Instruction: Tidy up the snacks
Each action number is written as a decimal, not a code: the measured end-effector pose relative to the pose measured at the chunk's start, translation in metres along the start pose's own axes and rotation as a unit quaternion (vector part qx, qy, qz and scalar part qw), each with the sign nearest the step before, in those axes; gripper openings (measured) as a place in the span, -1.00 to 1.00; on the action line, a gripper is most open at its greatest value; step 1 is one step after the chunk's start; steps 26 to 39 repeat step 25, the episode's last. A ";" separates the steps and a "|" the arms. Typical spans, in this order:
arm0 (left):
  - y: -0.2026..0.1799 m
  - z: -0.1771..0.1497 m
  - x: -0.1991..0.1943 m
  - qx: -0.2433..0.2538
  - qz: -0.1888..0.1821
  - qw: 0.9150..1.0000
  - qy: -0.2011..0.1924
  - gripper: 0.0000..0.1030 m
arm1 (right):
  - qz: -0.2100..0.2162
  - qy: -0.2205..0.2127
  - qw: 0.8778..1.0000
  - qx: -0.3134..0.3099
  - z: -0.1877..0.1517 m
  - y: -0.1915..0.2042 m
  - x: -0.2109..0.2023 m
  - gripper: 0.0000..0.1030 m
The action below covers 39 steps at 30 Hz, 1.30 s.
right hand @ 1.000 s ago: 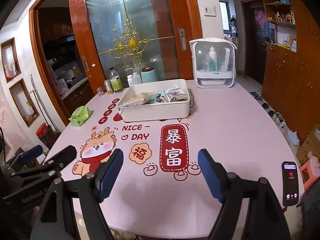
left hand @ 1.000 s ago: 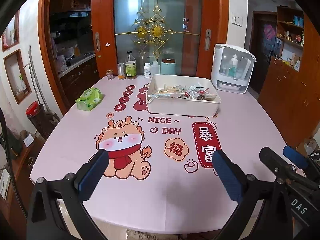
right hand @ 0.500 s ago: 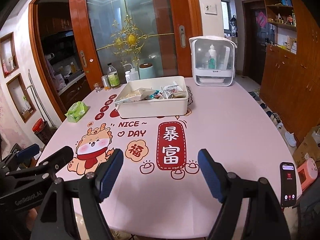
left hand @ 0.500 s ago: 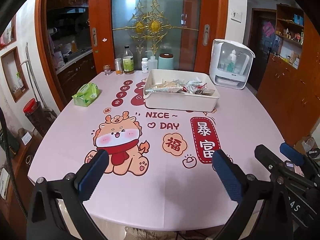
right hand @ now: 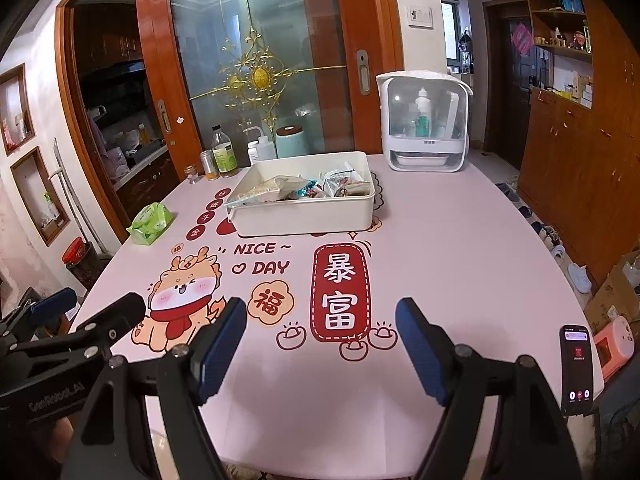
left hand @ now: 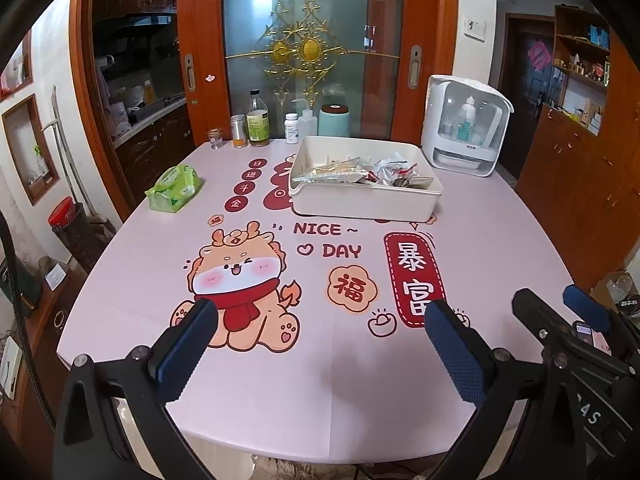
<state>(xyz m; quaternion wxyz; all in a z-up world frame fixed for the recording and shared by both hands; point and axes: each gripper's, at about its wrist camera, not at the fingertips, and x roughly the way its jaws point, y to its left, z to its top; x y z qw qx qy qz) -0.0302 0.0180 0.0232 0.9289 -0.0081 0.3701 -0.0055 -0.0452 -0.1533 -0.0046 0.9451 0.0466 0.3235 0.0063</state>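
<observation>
A white rectangular bin [left hand: 366, 204] holding several wrapped snacks [left hand: 384, 172] stands at the far middle of the pink printed table [left hand: 500, 248]. It also shows in the right wrist view [right hand: 308, 216], with the snacks [right hand: 316, 188] inside. My left gripper [left hand: 320, 328] is open and empty above the table's near edge. My right gripper [right hand: 320, 328] is open and empty beside it, to its right. Each gripper shows at the edge of the other's view. Both are far short of the bin.
A green wipes pack [left hand: 174, 188] lies at the table's left. Bottles and jars [left hand: 258, 122] stand along the far edge. A white dispenser cabinet [left hand: 464, 128] stands at the far right. A phone [right hand: 576, 368] rests at the near right edge.
Both grippers have risen and drawn back slightly, so the table and bin appear a little lower and farther. Both stay open and empty.
</observation>
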 end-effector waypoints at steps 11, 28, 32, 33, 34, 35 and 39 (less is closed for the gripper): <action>0.004 -0.001 0.005 -0.003 0.006 1.000 0.008 0.99 | -0.006 -0.004 1.000 -0.007 0.000 0.006 0.000 0.51; 0.004 -0.005 0.007 -0.001 0.008 1.000 0.014 0.99 | -0.008 -0.005 1.000 -0.007 -0.002 0.005 -0.002 0.51; 0.004 -0.005 0.007 -0.001 0.008 1.000 0.014 0.99 | -0.008 -0.005 1.000 -0.007 -0.002 0.005 -0.002 0.51; 0.004 -0.005 0.007 -0.001 0.008 1.000 0.014 0.99 | -0.008 -0.005 1.000 -0.007 -0.002 0.005 -0.002 0.51; 0.004 -0.005 0.007 -0.001 0.008 1.000 0.014 0.99 | -0.008 -0.005 1.000 -0.007 -0.002 0.005 -0.002 0.51; 0.004 -0.005 0.007 -0.001 0.008 1.000 0.014 0.99 | -0.008 -0.005 1.000 -0.007 -0.002 0.005 -0.002 0.51; 0.004 -0.005 0.007 -0.001 0.008 1.000 0.014 0.99 | -0.008 -0.005 1.000 -0.007 -0.002 0.005 -0.002 0.51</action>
